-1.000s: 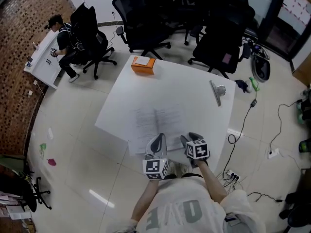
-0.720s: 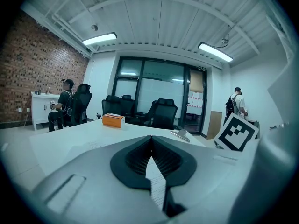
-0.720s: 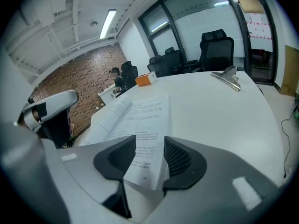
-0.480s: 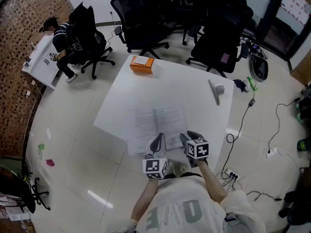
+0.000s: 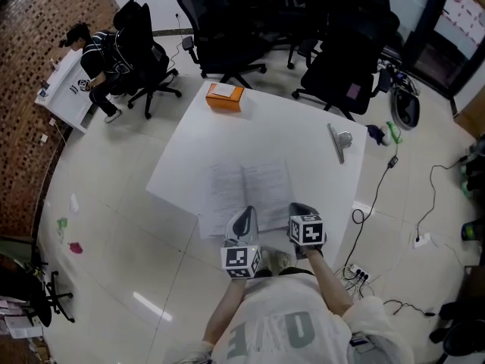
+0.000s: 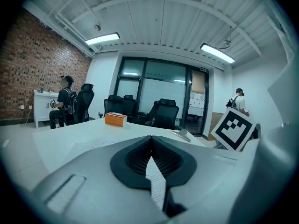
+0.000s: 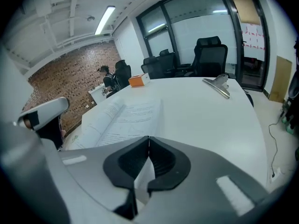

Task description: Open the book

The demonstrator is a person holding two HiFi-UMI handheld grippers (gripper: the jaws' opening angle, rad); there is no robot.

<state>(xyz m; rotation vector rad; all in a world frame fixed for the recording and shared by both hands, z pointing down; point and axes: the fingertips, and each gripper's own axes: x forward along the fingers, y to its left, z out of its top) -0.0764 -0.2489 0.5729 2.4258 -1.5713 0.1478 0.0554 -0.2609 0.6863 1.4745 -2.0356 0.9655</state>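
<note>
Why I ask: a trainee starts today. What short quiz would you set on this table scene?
1. Fill in: in the head view, the silver metal clip lies to the ___ of the white printed paper book.
2. True or false: the book lies closed on the white square table.
3. Which sits nearest the table's far edge? A) orange rectangular box B) clip C) book
Key: 1 right; 2 false; 3 A.

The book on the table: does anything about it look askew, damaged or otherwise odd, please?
Only slightly: the open book lies askew to the white table, and its near left corner appears to overhang the table's edge. Its pages look flat and undamaged; nothing is spilled.
</note>
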